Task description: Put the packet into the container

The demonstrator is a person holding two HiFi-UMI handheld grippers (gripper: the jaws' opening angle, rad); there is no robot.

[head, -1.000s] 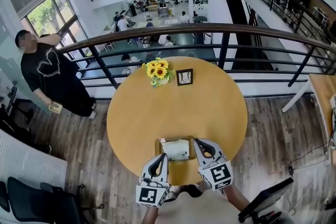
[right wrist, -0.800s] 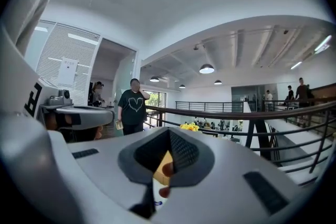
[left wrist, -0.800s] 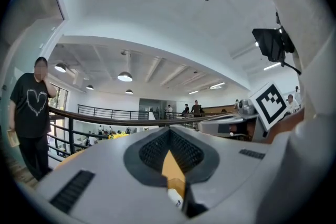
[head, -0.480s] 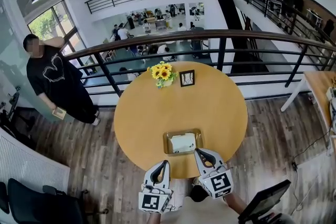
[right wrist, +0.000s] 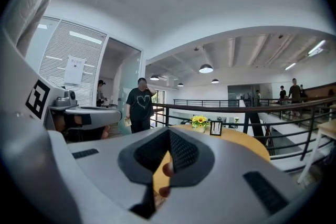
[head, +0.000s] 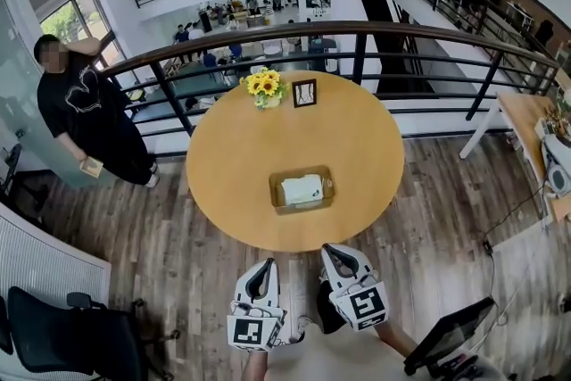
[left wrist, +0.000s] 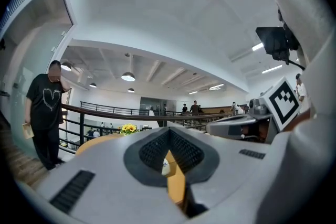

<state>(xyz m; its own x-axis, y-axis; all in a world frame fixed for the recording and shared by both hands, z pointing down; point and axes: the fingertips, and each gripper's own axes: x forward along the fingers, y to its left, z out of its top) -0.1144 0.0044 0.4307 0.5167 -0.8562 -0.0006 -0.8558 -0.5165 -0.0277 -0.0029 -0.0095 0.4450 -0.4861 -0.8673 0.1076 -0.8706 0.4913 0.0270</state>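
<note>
Left gripper (head: 266, 266) fingers (left wrist: 149, 150) pressed together, empty; right gripper (head: 335, 251) same. Both off the tabletop (head: 357, 138) edge. Ahead of the fingers, well apart: white packet (head: 302, 189) lying inside container (head: 275, 196). Farther beyond: sunflowers (head: 262, 85), small frame (head: 304, 92).

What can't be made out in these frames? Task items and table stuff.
- packet print: head view, too small; gripper views, mostly blocked by their own jaws.
- container floor: head view, covered by the packet.
- picture frame content: head and right gripper views, too small.
- bystander's handheld item: head view, too small.
</note>
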